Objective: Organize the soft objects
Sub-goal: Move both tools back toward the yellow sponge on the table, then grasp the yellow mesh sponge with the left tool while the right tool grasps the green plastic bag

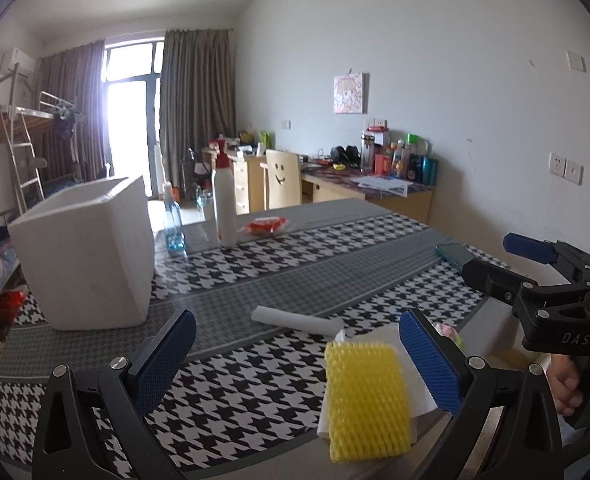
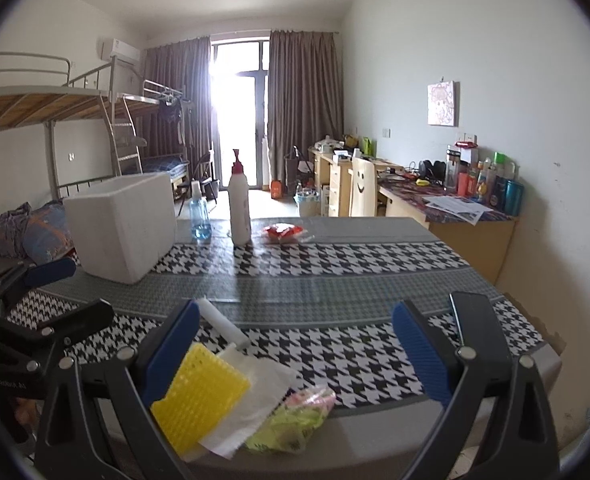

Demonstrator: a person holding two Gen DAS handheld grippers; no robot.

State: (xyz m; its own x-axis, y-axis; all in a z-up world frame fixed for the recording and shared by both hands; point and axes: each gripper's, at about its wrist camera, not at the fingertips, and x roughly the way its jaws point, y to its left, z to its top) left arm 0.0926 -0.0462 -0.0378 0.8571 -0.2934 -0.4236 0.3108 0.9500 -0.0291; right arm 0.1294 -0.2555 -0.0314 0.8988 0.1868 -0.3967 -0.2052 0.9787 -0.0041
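Nothing's been sorted yet, by the looks of it

Both the left gripper (image 1: 297, 360) and right gripper (image 2: 295, 350) are held wide open and empty; the yellow foam net (image 1: 365, 398), white tissue (image 2: 251, 400) and green packet (image 2: 295, 420) are left piled at the table's near edge, well apart from the foam box (image 1: 87, 252).

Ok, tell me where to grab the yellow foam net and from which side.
Grip the yellow foam net across its long edges, coming down from above with the left hand-held gripper. It lies flat on white sheets; its far end looks clearest.
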